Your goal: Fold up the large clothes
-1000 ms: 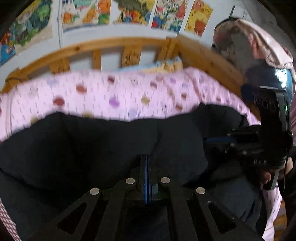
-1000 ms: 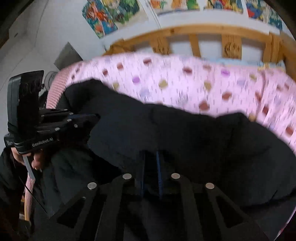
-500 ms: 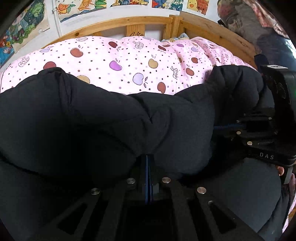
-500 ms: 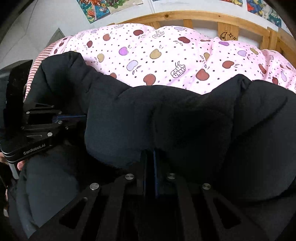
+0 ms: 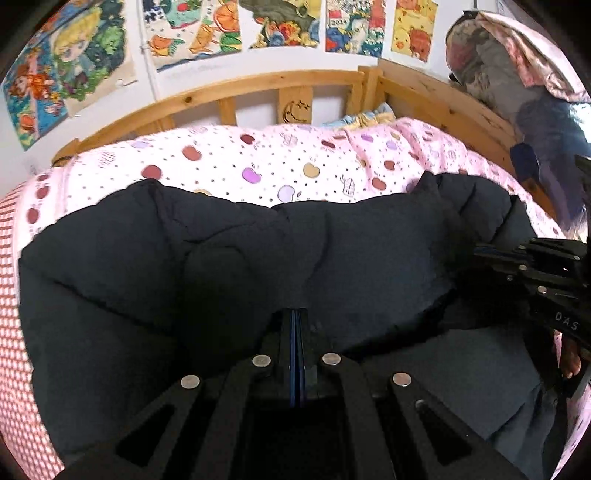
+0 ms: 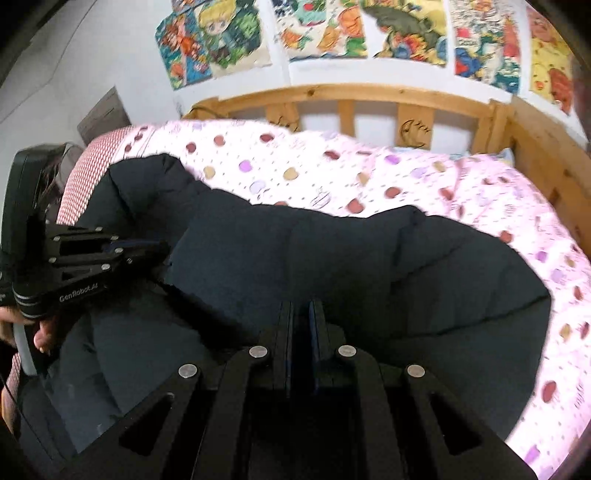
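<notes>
Left wrist view: left gripper [image 5: 296,321] is seen clamped shut on the near fold of a black jacket [image 5: 240,266]; the jacket is spread across the near half of a bed [image 5: 258,92], over a pink quilt [image 5: 258,162]. The right gripper [image 5: 495,254] is seen at the jacket's right edge.

Right wrist view: right gripper [image 6: 301,317] is seen with a narrow gap, the jacket's [image 6: 332,258] fabric pinched between its jaws. The left gripper [image 6: 147,249] is pressed into the jacket's left edge, near the bed's left side; posters [image 6: 369,29] are hung above.

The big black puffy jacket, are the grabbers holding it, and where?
Yes. The left gripper and the right gripper each pinch the near folded edge of the black puffer jacket, side by side, over the pink apple-print quilt.
</notes>
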`<state>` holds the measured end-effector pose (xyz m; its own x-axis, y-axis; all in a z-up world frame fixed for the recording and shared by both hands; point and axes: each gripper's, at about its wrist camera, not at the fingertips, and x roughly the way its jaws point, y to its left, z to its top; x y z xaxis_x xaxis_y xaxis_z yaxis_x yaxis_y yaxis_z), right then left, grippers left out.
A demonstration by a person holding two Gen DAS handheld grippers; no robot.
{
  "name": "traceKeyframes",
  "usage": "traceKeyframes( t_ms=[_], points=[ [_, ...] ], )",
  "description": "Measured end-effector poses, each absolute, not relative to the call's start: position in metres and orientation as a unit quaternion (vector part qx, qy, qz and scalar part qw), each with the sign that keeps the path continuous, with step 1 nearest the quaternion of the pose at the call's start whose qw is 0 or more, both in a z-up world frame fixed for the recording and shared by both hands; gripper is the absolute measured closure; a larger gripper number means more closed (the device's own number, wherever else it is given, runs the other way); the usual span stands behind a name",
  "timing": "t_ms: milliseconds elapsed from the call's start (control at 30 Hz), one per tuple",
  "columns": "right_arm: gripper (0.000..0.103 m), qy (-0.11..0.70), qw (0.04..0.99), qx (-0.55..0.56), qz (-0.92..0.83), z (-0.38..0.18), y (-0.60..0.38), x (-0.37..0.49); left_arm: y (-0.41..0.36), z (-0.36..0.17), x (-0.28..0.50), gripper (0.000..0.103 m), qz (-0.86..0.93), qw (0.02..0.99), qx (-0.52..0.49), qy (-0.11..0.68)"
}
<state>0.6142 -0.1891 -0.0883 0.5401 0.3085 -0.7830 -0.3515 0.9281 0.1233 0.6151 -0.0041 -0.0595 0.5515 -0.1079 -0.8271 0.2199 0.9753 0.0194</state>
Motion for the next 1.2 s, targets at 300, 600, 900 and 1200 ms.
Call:
traceKeyframes(
  t_ms=[300, 600, 900, 1200],
  points=[
    [0.056, 0.398, 0.903, 0.003, 0.163, -0.045, -0.224, 0.582, -0.005, -0.023, 0.581, 0.06, -0.065, 0.894, 0.018, 0.443],
    [0.035, 0.367, 0.917, -0.004, 0.157, -0.005, -0.222, 0.541, 0.0, 0.023, 0.537, 0.02, -0.043, 0.914, -0.02, 0.403],
    [0.021, 0.345, 0.924, -0.015, 0.166, 0.028, -0.212, 0.49, 0.01, 0.059, 0.482, 0.0, -0.018, 0.932, -0.049, 0.358],
    [0.01, 0.317, 0.935, -0.025, 0.156, 0.062, -0.209, 0.434, 0.008, 0.08, 0.419, 0.0, -0.014, 0.943, -0.034, 0.33]
  ],
)
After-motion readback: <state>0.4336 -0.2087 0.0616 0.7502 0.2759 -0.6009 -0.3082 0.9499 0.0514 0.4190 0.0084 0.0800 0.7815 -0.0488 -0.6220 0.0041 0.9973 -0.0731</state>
